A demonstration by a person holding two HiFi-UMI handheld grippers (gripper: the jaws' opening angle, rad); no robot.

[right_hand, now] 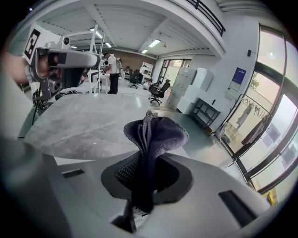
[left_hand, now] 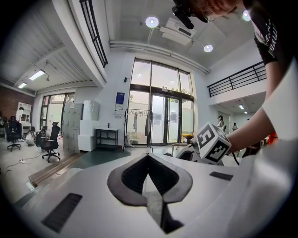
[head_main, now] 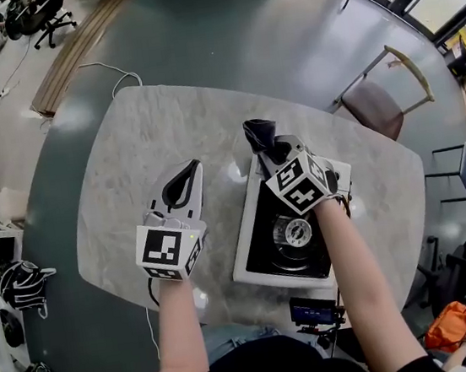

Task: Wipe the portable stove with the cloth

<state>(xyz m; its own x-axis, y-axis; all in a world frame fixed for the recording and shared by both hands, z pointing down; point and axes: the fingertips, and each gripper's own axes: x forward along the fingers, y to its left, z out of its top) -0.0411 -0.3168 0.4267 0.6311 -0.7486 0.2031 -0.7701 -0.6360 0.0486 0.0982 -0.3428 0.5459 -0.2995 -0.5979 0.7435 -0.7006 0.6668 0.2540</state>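
While the right gripper (head_main: 270,146) clamps the bunched dark cloth (head_main: 256,133) above the far edge of the portable stove (head_main: 263,249) at frame centre, apparently poised to begin wiping, the left gripper (head_main: 189,176) hangs left of it over the marble table (head_main: 126,152), jaws together on nothing, presumably clear of the work.

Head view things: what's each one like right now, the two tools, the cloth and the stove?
left tool: shut, empty.
right tool: shut on the cloth.
cloth: bunched up, sticking out past the jaws.
portable stove: flat on the table, burner bare.
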